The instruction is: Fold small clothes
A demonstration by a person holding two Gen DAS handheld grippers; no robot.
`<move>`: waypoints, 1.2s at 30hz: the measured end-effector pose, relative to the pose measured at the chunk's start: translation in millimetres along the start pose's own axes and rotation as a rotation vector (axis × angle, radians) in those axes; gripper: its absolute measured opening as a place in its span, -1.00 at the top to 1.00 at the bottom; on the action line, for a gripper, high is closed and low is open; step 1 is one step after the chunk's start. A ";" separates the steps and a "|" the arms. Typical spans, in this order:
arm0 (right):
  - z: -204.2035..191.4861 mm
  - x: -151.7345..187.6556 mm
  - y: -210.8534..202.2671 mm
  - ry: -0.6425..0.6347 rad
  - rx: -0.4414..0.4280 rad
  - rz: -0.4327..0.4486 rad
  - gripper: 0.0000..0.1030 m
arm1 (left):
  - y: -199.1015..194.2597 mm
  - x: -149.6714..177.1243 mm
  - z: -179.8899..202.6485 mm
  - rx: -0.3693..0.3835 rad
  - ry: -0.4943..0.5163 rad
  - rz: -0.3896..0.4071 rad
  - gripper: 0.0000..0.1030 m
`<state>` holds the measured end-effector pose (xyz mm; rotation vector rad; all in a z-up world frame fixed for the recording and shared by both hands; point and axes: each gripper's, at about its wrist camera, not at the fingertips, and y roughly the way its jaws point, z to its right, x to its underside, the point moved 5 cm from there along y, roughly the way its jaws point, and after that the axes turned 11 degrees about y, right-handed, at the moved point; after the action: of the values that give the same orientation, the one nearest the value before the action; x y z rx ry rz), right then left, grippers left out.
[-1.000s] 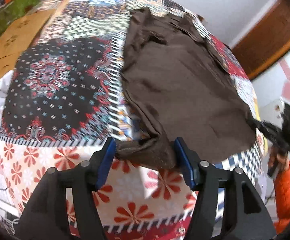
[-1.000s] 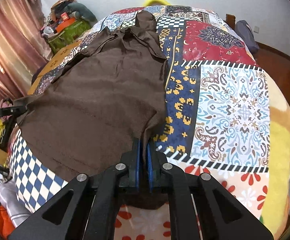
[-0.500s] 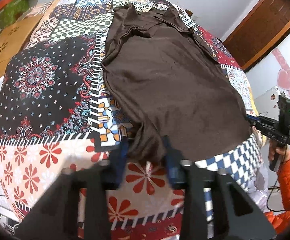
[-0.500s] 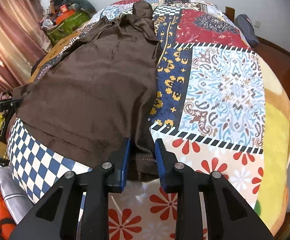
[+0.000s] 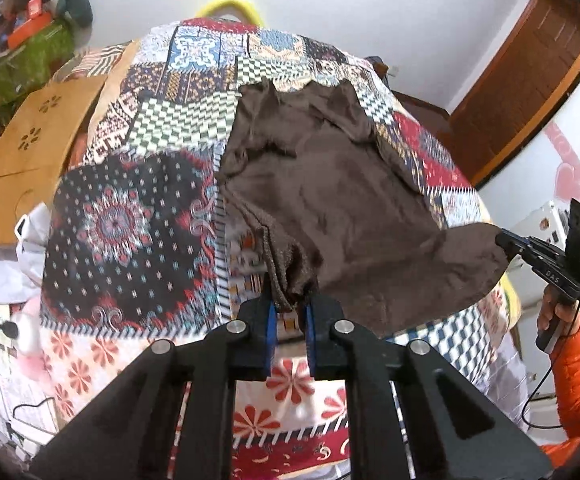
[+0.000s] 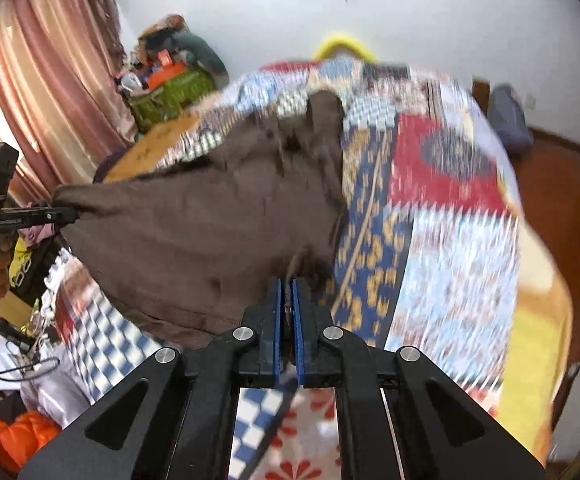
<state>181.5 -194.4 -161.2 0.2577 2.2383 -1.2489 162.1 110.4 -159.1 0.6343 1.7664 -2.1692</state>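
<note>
1. Left gripper (image 5: 290,312) – jaws closing, pinching one bunched near corner of the brown garment (image 5: 330,192).
2. Right gripper (image 6: 285,300) – pressed together on the other near corner.
3. Garment's near edge hangs lifted between both; far end rests on the patchwork quilt (image 5: 129,220).

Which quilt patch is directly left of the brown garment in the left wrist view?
The black patch with the red medallion, bordering the brown garment; the other neighbouring patches are checkered or floral.

Patchwork quilt (image 5: 129,220), pink curtain (image 6: 49,92), wooden door (image 5: 530,80)
</note>
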 end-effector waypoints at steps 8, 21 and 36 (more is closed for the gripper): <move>-16.8 -70.2 8.2 -0.084 0.020 0.099 0.91 | 15.4 -59.5 -20.6 -0.020 -0.009 -0.017 0.78; 15.0 -191.9 110.3 -0.098 0.109 0.093 0.91 | 114.0 -173.5 -105.0 -0.067 -0.094 -0.070 0.78; 62.2 -254.6 231.8 0.059 0.123 -0.035 0.43 | 213.0 -237.0 -178.8 -0.165 -0.191 -0.090 0.07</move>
<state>512.5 -93.7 -213.2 0.3069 2.2272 -1.4172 497.0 223.0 -252.4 0.3029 1.8760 -2.0355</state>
